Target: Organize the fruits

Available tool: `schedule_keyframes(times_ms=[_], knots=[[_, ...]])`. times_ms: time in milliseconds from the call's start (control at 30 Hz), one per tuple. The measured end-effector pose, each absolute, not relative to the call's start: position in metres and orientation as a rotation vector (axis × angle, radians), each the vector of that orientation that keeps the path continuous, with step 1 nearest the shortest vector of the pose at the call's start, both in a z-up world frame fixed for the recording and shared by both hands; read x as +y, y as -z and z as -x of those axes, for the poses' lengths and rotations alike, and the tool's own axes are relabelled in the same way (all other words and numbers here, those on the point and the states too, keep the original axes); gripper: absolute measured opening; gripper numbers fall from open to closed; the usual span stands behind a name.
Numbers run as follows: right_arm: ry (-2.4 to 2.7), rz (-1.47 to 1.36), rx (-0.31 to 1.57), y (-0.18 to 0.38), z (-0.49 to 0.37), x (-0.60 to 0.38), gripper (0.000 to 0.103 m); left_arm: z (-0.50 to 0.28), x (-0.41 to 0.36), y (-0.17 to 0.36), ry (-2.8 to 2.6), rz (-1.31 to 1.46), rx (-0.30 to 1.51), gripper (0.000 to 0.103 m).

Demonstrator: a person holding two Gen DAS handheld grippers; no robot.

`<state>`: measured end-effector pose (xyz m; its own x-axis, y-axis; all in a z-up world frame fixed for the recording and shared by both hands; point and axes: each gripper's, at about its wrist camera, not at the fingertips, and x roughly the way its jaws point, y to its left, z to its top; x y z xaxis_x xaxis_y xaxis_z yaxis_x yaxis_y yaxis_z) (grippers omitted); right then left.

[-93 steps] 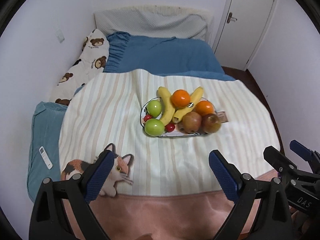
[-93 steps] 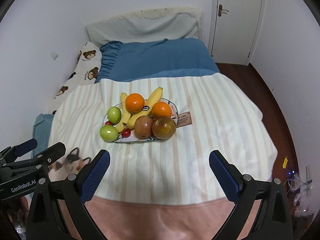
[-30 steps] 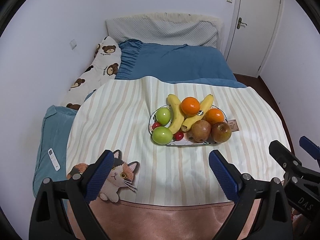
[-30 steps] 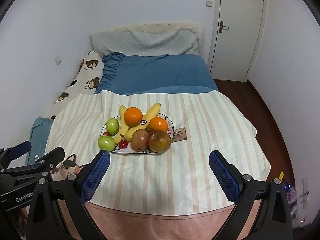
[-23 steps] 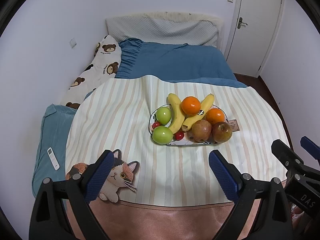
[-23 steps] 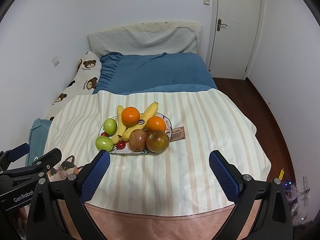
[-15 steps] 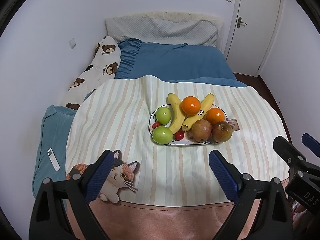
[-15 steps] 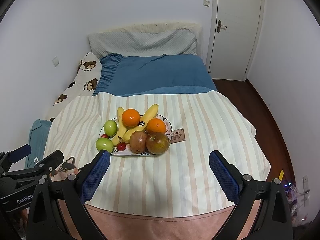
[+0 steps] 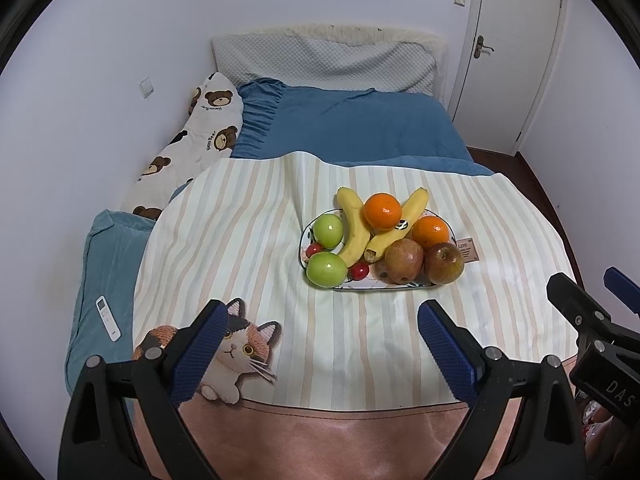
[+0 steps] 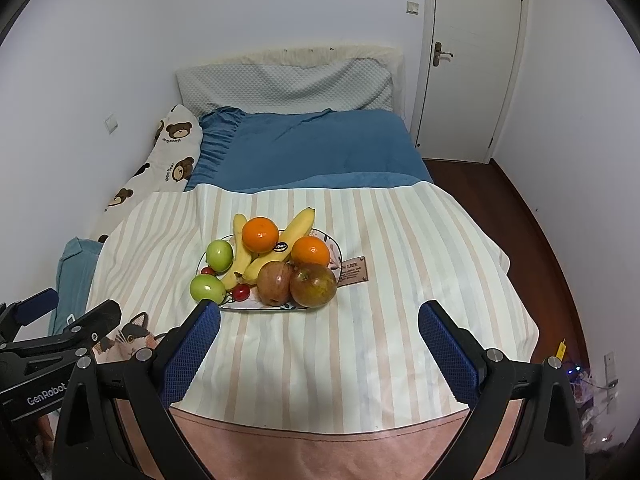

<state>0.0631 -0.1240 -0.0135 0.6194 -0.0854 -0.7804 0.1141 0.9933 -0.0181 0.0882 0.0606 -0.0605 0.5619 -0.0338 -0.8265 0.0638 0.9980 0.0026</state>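
Note:
A white plate (image 9: 316,226) (image 10: 338,254) sits on a striped blanket (image 9: 240,240) (image 10: 400,280) on a bed. On it lie two bananas (image 9: 354,224) (image 10: 298,220), two oranges (image 9: 382,210) (image 10: 260,234), two green apples (image 9: 326,268) (image 10: 207,288), two reddish apples (image 9: 444,262) (image 10: 313,285) and small red cherries (image 9: 360,270) (image 10: 241,292). My left gripper (image 9: 322,336) is open and empty, held well short of the plate. My right gripper (image 10: 320,336) is open and empty too, also short of the plate. Each gripper shows at the edge of the other's view.
A cat picture (image 9: 236,354) is on the blanket's near left corner. A white remote (image 9: 108,318) lies on a blue cushion at the left. A bear-print pillow (image 9: 192,136), blue bedding (image 9: 352,128), a grey headboard cushion (image 10: 284,82) and a white door (image 10: 468,60) are beyond.
Both grippers have drawn back and up from the bed over the last seconds, so the plate looks smaller and more of the room shows. Both stayed open. The fruit has not moved.

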Motion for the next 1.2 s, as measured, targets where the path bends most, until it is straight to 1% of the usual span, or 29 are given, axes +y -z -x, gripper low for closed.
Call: schedule_keyframes(times_ms=[1200], knots=[[0.125,-0.033,0.883,0.007,-0.053,-0.122,0.101,-0.080,0.063,0.048,0.053,-0.024,0.949,0.097]])
